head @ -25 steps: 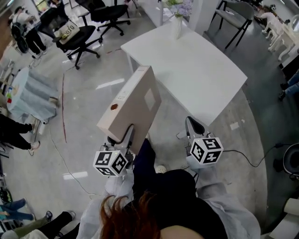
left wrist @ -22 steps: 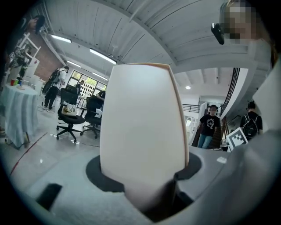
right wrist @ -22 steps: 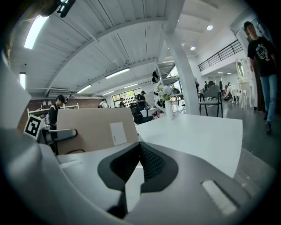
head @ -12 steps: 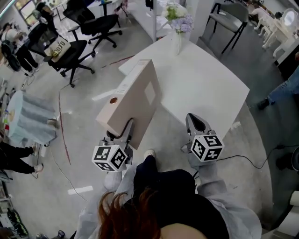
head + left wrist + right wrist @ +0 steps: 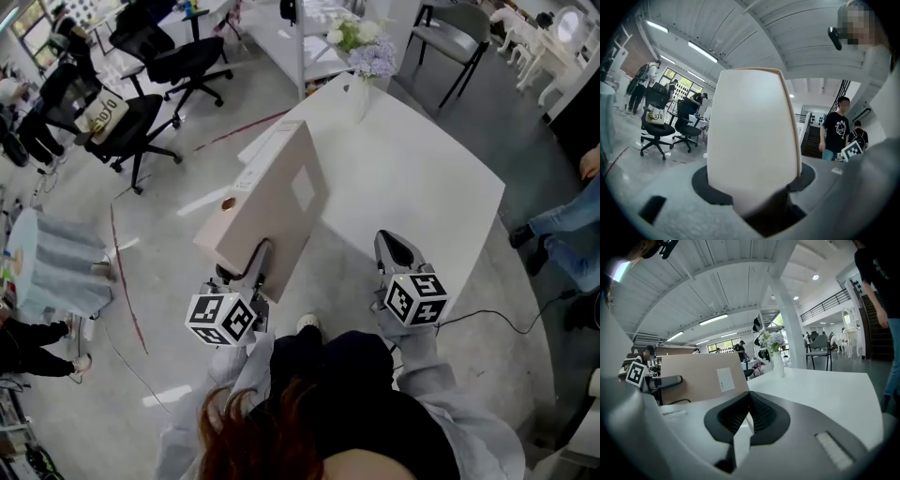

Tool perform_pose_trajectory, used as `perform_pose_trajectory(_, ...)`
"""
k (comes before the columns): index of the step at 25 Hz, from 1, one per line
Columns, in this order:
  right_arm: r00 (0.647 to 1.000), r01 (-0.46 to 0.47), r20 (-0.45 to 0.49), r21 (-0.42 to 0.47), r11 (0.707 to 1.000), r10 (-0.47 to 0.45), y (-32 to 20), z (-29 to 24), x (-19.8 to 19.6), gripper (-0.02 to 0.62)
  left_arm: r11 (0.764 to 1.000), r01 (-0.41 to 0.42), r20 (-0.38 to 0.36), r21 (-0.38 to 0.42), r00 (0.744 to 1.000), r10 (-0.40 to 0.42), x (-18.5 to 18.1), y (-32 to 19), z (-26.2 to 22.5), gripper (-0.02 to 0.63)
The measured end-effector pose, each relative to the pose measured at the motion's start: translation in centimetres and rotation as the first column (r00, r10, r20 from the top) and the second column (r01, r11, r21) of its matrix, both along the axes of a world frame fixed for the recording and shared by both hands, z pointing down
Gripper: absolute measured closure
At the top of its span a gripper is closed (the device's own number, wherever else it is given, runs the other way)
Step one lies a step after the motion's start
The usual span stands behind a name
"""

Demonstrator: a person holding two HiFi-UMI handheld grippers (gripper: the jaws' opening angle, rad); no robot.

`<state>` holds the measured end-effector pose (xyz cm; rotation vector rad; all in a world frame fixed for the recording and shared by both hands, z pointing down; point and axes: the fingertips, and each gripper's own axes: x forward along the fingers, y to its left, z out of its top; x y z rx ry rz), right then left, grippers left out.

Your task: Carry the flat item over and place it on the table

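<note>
Flat box (image 5: pixel 267 202) between left gripper (image 5: pixel 242 270) jaws

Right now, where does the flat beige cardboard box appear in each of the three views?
Head view: the flat beige cardboard box is left of centre, standing on edge in front of the white table's left edge.
Left gripper view: the box fills the centre, seen edge-on.
Right gripper view: the box is left of centre, its white label facing the camera.
Shared landmark: the white flower vase, in the head and right gripper views only.
</note>
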<state>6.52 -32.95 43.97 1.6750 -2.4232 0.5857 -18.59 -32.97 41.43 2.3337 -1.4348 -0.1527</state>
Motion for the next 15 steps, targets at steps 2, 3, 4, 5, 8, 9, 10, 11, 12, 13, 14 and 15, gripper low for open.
perform_pose_trajectory(2, 1.0, -0.001, 0.004, -0.019, 1.0, 0.001, -0.4, 0.6, -0.5, 0.586, 1.0, 0.0, -0.012, -0.014, 1.0, 0.0, -0.5, -0.4, 0.4, 0.324)
perform_pose_trajectory(3, 1.0, 0.002, 0.004, -0.03, 1.0, -0.002, -0.5, 0.9, -0.8, 0.586, 1.0, 0.003, -0.024, -0.024, 1.0, -0.003, -0.8, -0.5, 0.6, 0.324)
perform_pose_trajectory(4, 1.0, 0.004, 0.003, -0.041, 0.999, -0.004, -0.6, 1.1, -1.0, 0.586, 0.999, 0.006, -0.037, -0.035, 0.999, -0.007, -1.1, -0.6, 0.7, 0.324)
perform_pose_trajectory(5, 1.0, 0.006, 0.001, -0.051, 0.999, -0.006, -0.7, 1.3, -1.2, 0.586, 0.999, 0.008, -0.051, -0.045, 0.999, -0.011, -1.3, -0.7, 0.8, 0.324)
perform_pose_trajectory(8, 1.0, 0.007, 0.004, -0.07, 0.998, -0.006, -1.4, 1.5, -1.4, 0.586, 0.997, 0.011, -0.119, -0.073, 0.993, -0.02, -1.6, -1.7, 0.9, 0.324)
perform_pose_trajectory(9, 1.0, 0.007, 0.004, -0.074, 0.997, -0.007, -1.6, 1.8, -1.4, 0.586, 0.997, 0.009, -0.153, -0.083, 0.988, -0.021, -1.6, -2.1, 1.1, 0.324)
perform_pose_trajectory(10, 1.0, 0.006, 0.003, -0.078, 0.997, -0.006, -1.8, 2.2, -1.4, 0.586, 0.996, 0.004, -0.188, -0.092, 0.982, -0.021, -1.4, -2.4, 1.4, 0.323)
perform_pose_trajectory(11, 1.0, 0.005, 0.002, -0.081, 0.997, -0.005, -2.1, 2.6, -1.4, 0.586, 0.995, -0.004, -0.218, -0.097, 0.976, -0.018, -1.3, -2.7, 1.7, 0.323)
perform_pose_trajectory(12, 1.0, 0.003, 0.003, -0.082, 0.997, -0.003, -2.5, 2.9, -1.5, 0.586, 0.995, -0.012, -0.241, -0.1, 0.97, -0.013, -1.2, -3.1, 1.9, 0.322)
perform_pose_trajectory(13, 1.0, 0.001, 0.006, -0.082, 0.997, 0.0, -3.0, 3.1, -1.6, 0.586, 0.995, -0.019, -0.258, -0.103, 0.966, -0.008, -1.1, -3.7, 2.1, 0.322)
perform_pose_trajectory(14, 1.0, -0.001, 0.009, -0.08, 0.997, 0.002, -3.7, 3.1, -1.7, 0.586, 0.994, -0.025, -0.27, -0.107, 0.963, -0.005, -1.1, -4.5, 2.3, 0.322)
perform_pose_trajectory(15, 1.0, -0.003, 0.011, -0.077, 0.997, 0.004, -4.4, 3.1, -1.8, 0.586, 0.993, -0.03, -0.28, -0.114, 0.96, -0.003, -1.0, -5.3, 2.5, 0.322)
